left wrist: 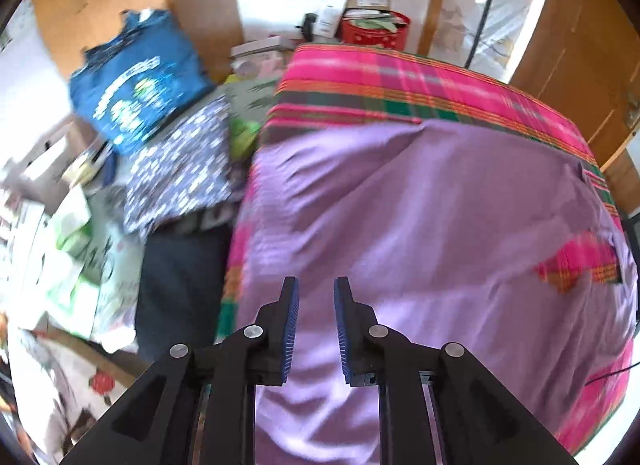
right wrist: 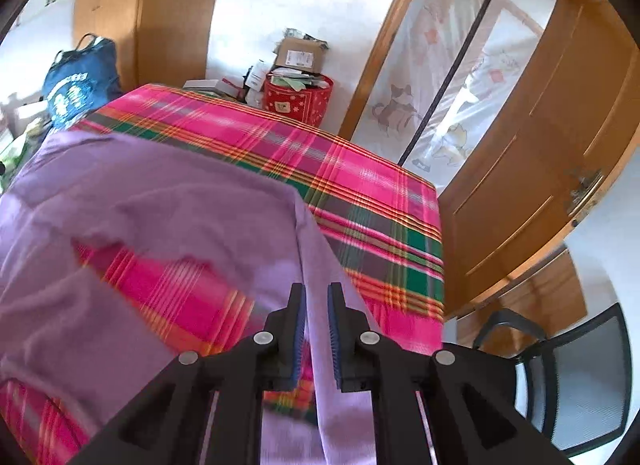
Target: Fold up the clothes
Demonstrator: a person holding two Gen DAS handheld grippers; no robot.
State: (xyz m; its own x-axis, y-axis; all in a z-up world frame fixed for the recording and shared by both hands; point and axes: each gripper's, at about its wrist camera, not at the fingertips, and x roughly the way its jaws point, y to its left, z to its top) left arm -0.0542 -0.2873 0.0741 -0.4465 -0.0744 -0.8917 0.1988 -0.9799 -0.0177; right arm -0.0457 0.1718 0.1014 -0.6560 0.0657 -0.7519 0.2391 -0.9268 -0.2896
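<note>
The lilac garment (left wrist: 420, 225) lay spread over a surface covered with a pink plaid cloth (left wrist: 380, 81); whether this was a bed or a bench could not be told. In the right wrist view the same garment (right wrist: 140, 209) covered the near left part of the plaid cloth (right wrist: 360, 193), with a patch of plaid showing through a gap in the fabric.

The left tool (left wrist: 316, 289) hung above the garment with its jaws parted and nothing between the pads. The right tool (right wrist: 317, 293) also stood with its jaws slightly apart; a strip of the lilac fabric ran down through the gap, and the pads were not seen pressing on it.

To the left of the covered surface lay a blue printed shirt (left wrist: 136, 81) and a dark patterned cloth (left wrist: 180, 161), both blurred. At the far end stood a red round tin (right wrist: 298, 99) holding papers, with a cardboard box (right wrist: 298, 55) behind it. A black mesh chair (right wrist: 568, 381) stood at the lower right, beside a wooden door (right wrist: 532, 169).
</note>
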